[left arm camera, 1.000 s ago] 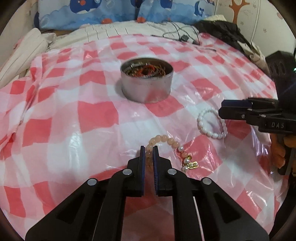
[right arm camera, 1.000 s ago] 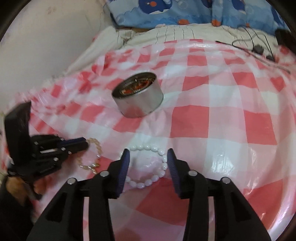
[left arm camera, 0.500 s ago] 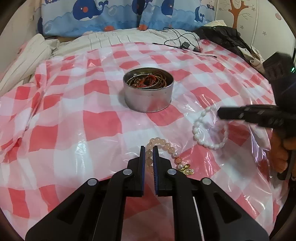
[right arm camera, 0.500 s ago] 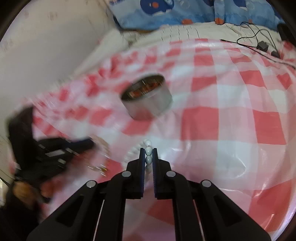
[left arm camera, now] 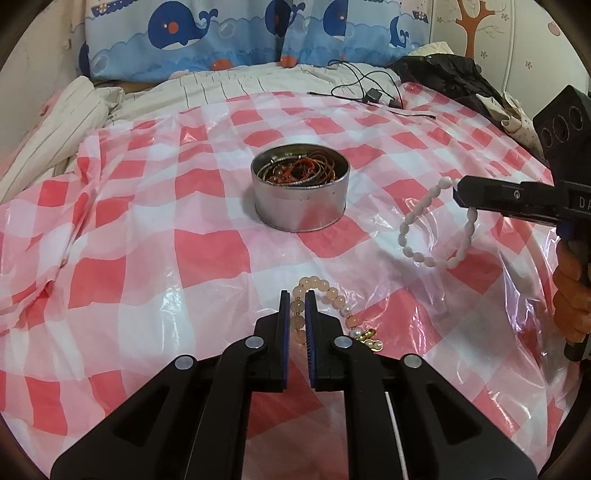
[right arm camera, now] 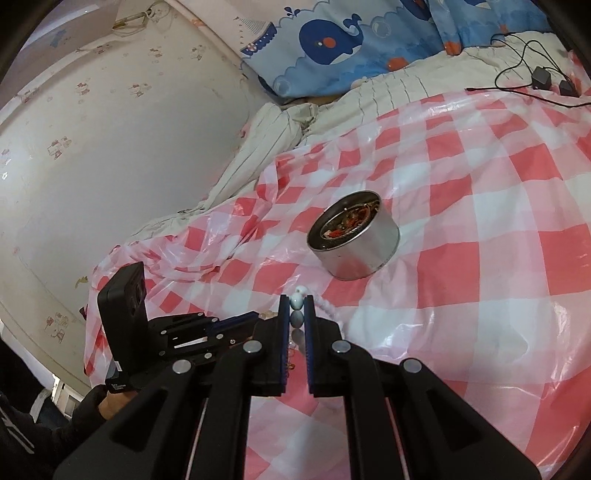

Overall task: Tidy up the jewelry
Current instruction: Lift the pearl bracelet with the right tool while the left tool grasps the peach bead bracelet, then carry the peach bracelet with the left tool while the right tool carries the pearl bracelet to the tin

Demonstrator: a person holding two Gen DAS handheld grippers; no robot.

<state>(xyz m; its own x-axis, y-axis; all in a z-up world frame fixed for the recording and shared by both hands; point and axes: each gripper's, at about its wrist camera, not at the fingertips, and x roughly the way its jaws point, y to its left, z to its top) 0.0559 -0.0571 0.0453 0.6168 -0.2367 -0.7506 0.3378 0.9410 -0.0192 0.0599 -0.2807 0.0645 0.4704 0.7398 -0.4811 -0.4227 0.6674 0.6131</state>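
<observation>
A round metal tin (left arm camera: 300, 192) (right arm camera: 355, 240) holding several bangles and cords stands on the red-and-white checked plastic sheet (left arm camera: 155, 258). My left gripper (left arm camera: 296, 295) is shut on a peach bead bracelet (left arm camera: 325, 291) whose pearl and gold end trails on the sheet to the right. My right gripper (right arm camera: 296, 300) is shut on a white bead bracelet (left arm camera: 424, 229) (right arm camera: 296, 312). In the left wrist view that bracelet hangs as a loop off the sheet from the right gripper (left arm camera: 460, 190), right of the tin.
Striped bedding (left arm camera: 229, 85) and a whale-print pillow (left arm camera: 221, 33) lie beyond the sheet. Black cables and a charger (left arm camera: 373, 94) rest at the far edge, with dark clothing (left arm camera: 447, 77) at the far right. A wall (right arm camera: 92, 147) rises on the left.
My right gripper closed on the white bracelet and lifted it off the sheet, tilting upward. My left gripper stayed shut on the peach bracelet and barely moved.
</observation>
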